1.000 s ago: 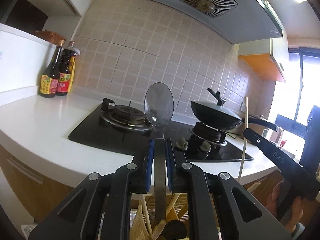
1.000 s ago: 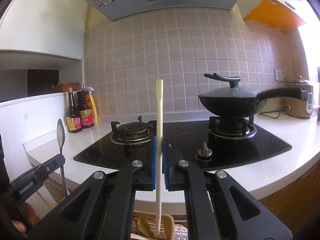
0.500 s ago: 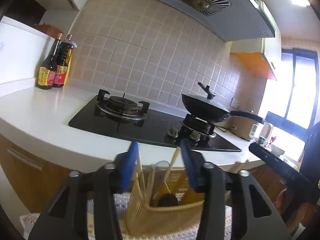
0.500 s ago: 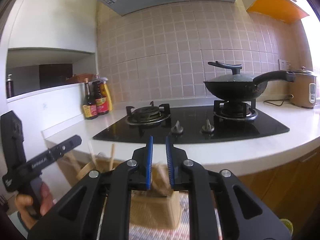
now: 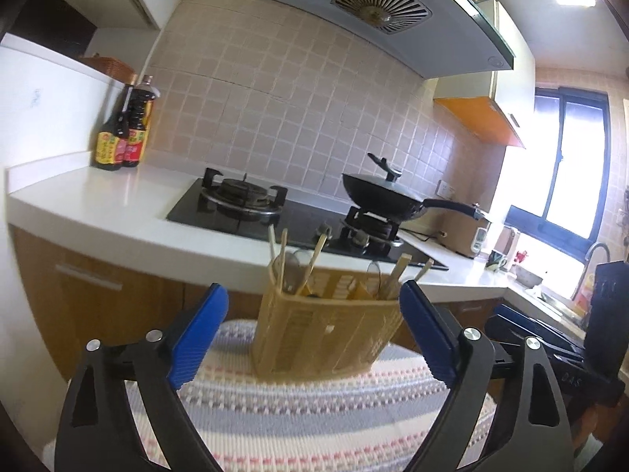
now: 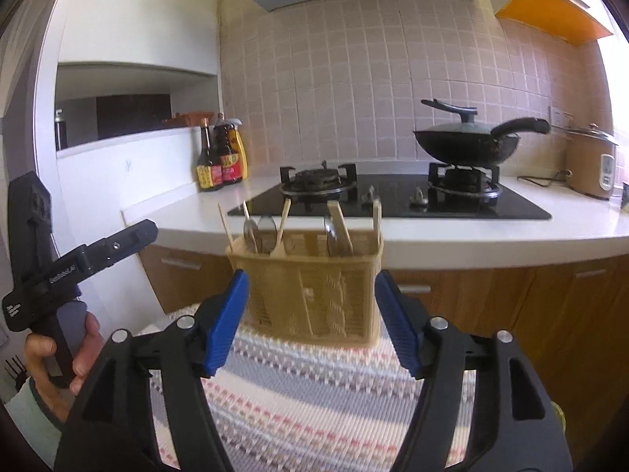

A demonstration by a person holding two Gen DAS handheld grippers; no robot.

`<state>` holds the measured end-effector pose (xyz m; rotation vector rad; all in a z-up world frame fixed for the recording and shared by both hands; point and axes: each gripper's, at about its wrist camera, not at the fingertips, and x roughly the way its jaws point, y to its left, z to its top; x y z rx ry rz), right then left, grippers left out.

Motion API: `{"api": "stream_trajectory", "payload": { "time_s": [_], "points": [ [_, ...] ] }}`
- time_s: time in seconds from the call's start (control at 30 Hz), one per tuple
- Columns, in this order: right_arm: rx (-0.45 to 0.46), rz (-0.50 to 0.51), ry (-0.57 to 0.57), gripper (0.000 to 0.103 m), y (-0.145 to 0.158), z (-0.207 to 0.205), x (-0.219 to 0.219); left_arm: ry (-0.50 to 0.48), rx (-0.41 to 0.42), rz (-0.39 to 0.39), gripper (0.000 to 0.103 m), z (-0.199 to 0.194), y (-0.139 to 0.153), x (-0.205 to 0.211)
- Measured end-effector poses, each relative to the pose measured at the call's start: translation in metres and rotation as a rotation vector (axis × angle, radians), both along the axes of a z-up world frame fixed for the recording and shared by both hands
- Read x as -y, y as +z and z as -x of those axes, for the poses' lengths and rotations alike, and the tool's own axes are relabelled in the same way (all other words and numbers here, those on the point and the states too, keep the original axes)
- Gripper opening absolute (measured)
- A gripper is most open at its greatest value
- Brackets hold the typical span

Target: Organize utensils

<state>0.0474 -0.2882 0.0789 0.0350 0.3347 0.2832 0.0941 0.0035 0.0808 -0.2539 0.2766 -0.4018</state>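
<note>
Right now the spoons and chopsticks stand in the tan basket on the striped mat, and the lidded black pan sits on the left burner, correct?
Not quite. The pan sits on the right burner, as the right wrist view shows; the left burner is bare. The basket does hold the spoons and chopsticks on the mat.

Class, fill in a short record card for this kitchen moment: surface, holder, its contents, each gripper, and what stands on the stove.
surface: striped woven mat
holder: beige slotted utensil basket, upright on the mat
contents: chopsticks and spoons, handles or bowls sticking up
left gripper: jaws opening, nothing between pads
right gripper: jaws opening, nothing gripped
stove: lidded black wok on the right burner
</note>
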Motion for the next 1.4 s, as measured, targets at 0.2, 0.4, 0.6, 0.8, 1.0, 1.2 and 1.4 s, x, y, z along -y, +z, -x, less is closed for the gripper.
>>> {"api": "stream_trajectory", "payload": {
  "time_s": [0.2,0.4,0.6,0.8,1.0,1.2,1.4],
  "points": [
    [-0.013,-0.011,-0.115,0.087,-0.044,0.022,-0.002,0.125,-0.05,-0.011,0.093,0.022,-0.036,0.009],
    [0.069,0.072,-0.294,0.092,-0.072,0.029,-0.001,0.289,0.001,-0.124,0.094,0.036,-0.061,0.033],
    [0.046,0.044,-0.285,0.092,-0.079,0.022,0.011,0.35,0.05,-0.217,0.094,0.04,-0.069,0.041],
    [0.056,0.11,-0.29,0.092,-0.083,0.019,-0.001,0.331,0.042,-0.232,0.094,0.039,-0.07,0.042],
    [0.052,0.139,-0.28,0.092,-0.085,0.018,-0.007,0.31,0.012,-0.241,0.095,0.038,-0.072,0.042],
    [0.024,0.125,-0.295,0.092,-0.086,0.012,-0.002,0.305,0.003,-0.271,0.095,0.037,-0.074,0.044],
    [0.007,0.106,-0.298,0.093,-0.087,0.009,0.003,0.305,0.005,-0.29,0.095,0.038,-0.074,0.047]
  ]
}}
